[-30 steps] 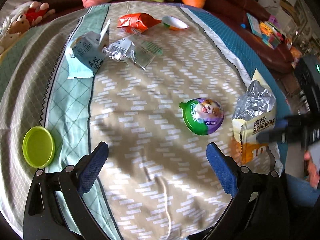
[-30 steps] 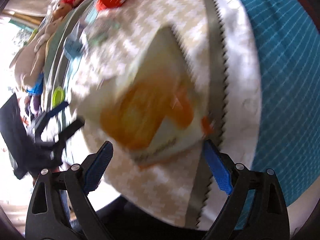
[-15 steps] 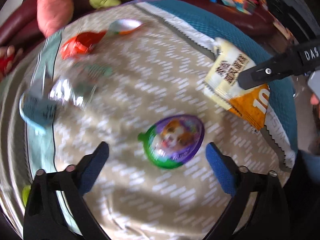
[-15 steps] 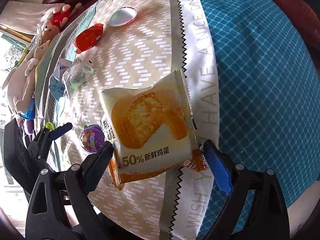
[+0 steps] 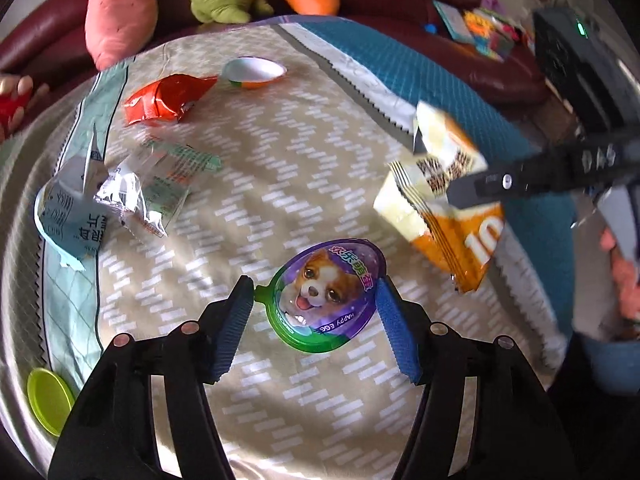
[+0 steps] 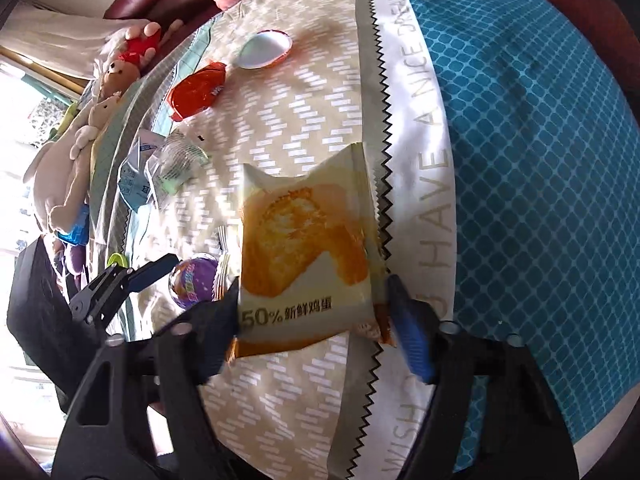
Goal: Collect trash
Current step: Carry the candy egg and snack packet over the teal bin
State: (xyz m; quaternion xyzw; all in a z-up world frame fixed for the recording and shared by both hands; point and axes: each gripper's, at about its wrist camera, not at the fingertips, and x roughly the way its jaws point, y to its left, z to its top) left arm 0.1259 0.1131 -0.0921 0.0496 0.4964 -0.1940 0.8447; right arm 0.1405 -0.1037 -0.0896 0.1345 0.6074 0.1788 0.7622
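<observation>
Both pairs of jaws have just been closing in, each with a piece of trash between them. At the right gripper (image 6: 314,304) the pads are pressed on the two side edges of the cake wrapper (image 6: 304,248), and in the left wrist view the wrapper looks lifted and bent. At the left gripper (image 5: 316,324) the right pad is touching the side of the purple egg cup (image 5: 324,296), and the left pad is right at its green tab, so the cup is pinched.

Everything is laid out on the patterned tablecloth (image 5: 280,152), and places are told from the purple egg cup, as seen by the left wrist. Pink, green and orange soft toys (image 5: 120,12) are lined up far behind it on the sofa. The cake wrapper is found to its right, near the blue part of the cloth. A blue and white carton (image 5: 68,216) is seen well to its left, with a crumpled clear wrapper (image 5: 148,192) lying against it. A red snack bag (image 5: 164,100) is seen farther back on the left, just beside an empty egg half (image 5: 254,74). A green lid (image 5: 48,400) is seen near the cloth's edge, low on the left.
</observation>
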